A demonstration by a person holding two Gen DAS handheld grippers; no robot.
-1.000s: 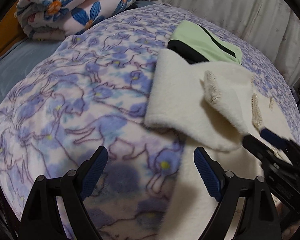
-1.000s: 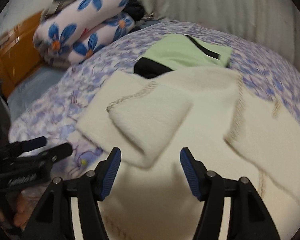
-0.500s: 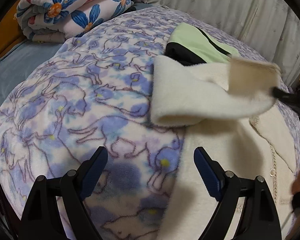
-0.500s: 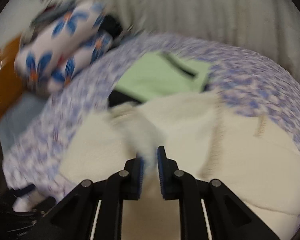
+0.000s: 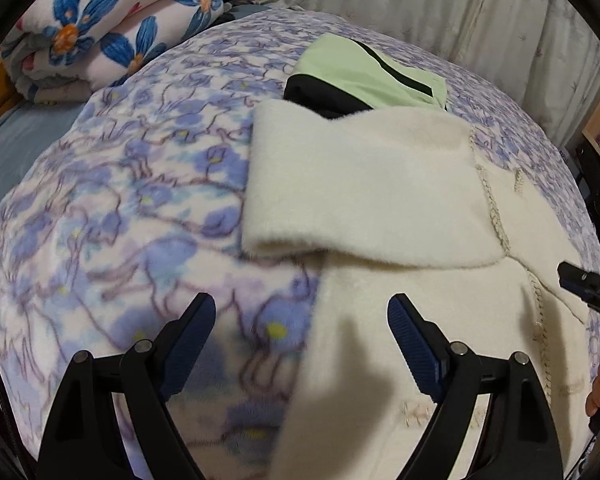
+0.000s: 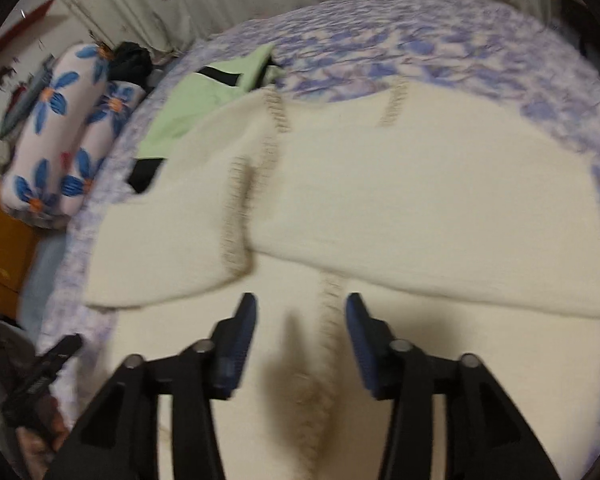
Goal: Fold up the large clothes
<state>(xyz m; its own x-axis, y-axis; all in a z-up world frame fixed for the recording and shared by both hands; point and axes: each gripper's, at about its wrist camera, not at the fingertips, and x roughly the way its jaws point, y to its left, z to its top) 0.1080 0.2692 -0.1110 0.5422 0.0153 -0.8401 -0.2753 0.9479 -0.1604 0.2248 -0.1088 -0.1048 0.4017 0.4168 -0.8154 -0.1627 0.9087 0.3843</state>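
Observation:
A cream fleece garment [image 5: 380, 200] [image 6: 420, 208] with pale stitched seams lies spread on a bed. Its left sleeve [image 5: 360, 184] is folded flat across the body, and the other sleeve [image 6: 440, 240] is folded across too. My left gripper [image 5: 302, 332] hangs open over the garment's left edge, nothing between its blue pads. My right gripper [image 6: 300, 320] hovers above the middle seam, its jaws opening with only air between them; the cloth lies below. Its tip shows at the right rim of the left wrist view [image 5: 584, 284].
A purple flowered blanket [image 5: 120, 220] covers the bed. A folded green and black garment [image 5: 364, 76] [image 6: 204, 96] lies just beyond the cream one. A rolled blue-flowered quilt [image 5: 100, 28] sits at the far left, pale curtains [image 5: 440, 8] behind, an orange wooden frame [image 6: 0, 256] beside the bed.
My right gripper shut on the sleeve end, carried it to the right across the garment, and let it go; the sleeve now lies flat. The left gripper shifted slightly.

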